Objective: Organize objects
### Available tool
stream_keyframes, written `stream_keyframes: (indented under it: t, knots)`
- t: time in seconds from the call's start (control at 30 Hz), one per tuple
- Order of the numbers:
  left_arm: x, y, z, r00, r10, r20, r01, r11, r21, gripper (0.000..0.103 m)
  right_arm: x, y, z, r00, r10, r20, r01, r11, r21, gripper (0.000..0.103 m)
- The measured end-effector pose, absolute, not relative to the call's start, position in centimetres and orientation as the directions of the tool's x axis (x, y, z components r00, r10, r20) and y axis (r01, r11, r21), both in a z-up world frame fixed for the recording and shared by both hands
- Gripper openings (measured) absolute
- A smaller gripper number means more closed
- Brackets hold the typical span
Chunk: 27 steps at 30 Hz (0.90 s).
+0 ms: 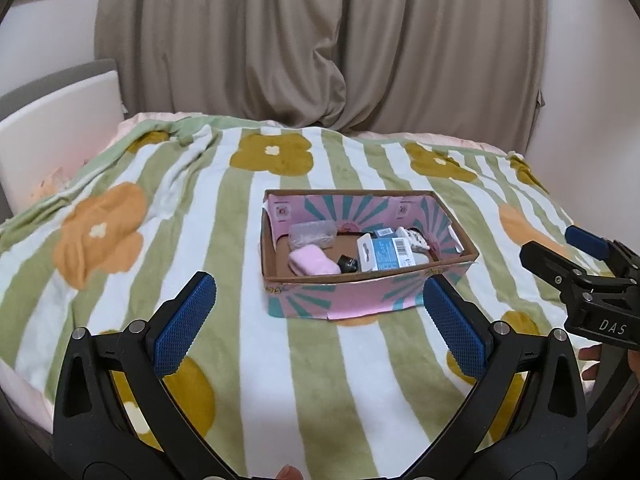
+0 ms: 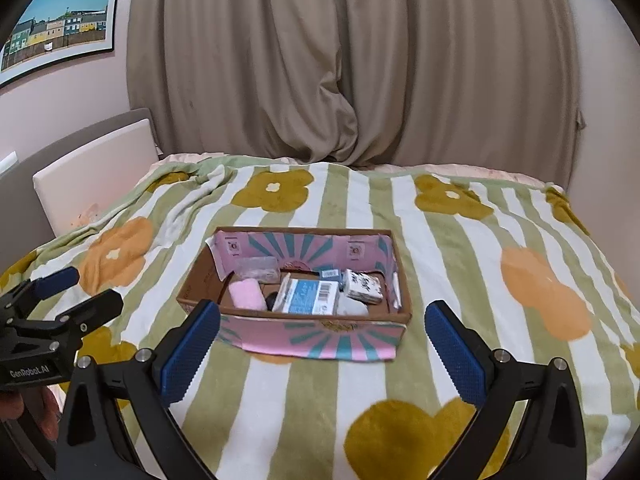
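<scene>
Meanwhile, both grippers hung wide over the bed

Both the left gripper (image 1: 316, 314) and right gripper (image 2: 322, 346) hovered spread apart, holding nothing. On the striped blanket (image 2: 460, 264) sat the pink box (image 2: 320, 338), containing a pink sock (image 2: 248, 295), a blue package (image 2: 310, 297) and, perhaps, a patterned pouch (image 2: 363, 286).

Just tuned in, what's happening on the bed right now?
A person holds both grippers above the striped flower blanket, neither touching anything. The left gripper and right gripper are open and empty, facing the open cardboard box. It holds a pink sock roll, a blue barcoded package and other small items.
</scene>
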<state>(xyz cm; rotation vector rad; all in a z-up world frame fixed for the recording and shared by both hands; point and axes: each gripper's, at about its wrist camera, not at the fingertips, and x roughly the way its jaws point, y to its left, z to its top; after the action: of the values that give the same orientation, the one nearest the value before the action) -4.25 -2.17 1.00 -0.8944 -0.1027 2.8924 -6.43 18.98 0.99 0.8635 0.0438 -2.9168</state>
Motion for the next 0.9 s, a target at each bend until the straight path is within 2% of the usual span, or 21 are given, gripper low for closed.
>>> stream_keyframes:
  t: [0.23,0.9]
  knots:
    - [-3.6,-1.5,1.6,-0.834,0.13,-0.537,-0.098,-0.991,-0.088,0.103,-5.8,19.2,0.8,-0.835,-0.071,-0.546,0.089,-0.996,-0.007,0.102]
    - [-3.7,-1.1,0.8,-0.824,0.135,-0.551,-0.107,-0.991,-0.082,0.103,-6.0,19.2,0.1,-0.826,-0.057,-0.561,0.074,-0.997,-0.009,0.102]
